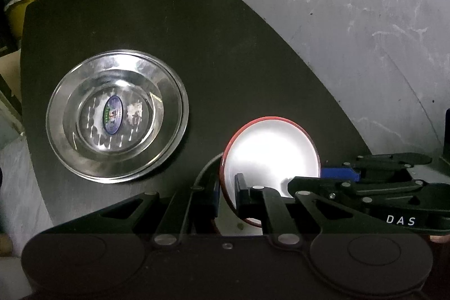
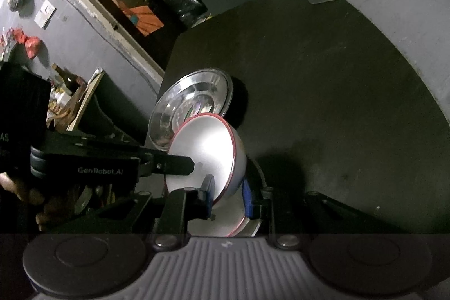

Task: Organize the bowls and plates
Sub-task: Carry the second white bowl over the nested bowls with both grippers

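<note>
1. The white red-rimmed bowl (image 1: 270,156), low and centre-right in the left wrist frame, is gripped at its near rim by the left gripper (image 1: 226,194), fingers pinched narrow on the wall.
2. Its opposite rim is clamped by the right gripper (image 2: 229,197), presumably for steadiness.
3. The shiny steel plate (image 1: 116,114), at left on the black table (image 1: 225,47), is likely the stacking target.

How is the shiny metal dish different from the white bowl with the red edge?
The metal dish is silvery and mirror-like; the white bowl is matte with a red rim. The dish lies flat on the black table; the bowl is tilted, pinched by the left claw and right claw. The dish looks wider. Both are round.
</note>
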Demonstrator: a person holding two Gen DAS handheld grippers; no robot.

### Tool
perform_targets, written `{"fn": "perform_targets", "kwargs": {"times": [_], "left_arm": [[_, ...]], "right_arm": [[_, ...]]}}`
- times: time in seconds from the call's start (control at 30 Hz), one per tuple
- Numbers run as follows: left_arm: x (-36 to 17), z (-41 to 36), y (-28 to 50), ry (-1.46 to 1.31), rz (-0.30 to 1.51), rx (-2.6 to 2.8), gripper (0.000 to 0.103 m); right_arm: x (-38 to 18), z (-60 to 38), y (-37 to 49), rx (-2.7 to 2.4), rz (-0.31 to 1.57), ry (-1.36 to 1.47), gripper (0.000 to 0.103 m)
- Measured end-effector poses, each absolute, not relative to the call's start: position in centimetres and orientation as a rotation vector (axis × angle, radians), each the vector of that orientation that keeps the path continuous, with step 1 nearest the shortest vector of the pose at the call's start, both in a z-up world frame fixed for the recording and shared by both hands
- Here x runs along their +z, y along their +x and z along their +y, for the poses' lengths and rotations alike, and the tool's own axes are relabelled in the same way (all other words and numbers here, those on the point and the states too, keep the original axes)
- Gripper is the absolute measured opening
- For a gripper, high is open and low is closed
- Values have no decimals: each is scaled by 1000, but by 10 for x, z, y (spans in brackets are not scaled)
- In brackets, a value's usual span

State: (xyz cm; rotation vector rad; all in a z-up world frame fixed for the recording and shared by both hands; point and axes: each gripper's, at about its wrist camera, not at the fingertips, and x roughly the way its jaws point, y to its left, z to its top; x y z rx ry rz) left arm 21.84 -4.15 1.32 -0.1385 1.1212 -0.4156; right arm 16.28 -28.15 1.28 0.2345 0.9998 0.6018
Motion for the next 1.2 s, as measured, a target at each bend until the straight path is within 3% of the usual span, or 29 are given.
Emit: {"fn": "perform_targets", "kwargs": {"times": [1.2], "left_arm": [[5,-42,214,-74,1219,-416,11]], "right_arm": [[3,-267,168,667,1088,185,26]]}}
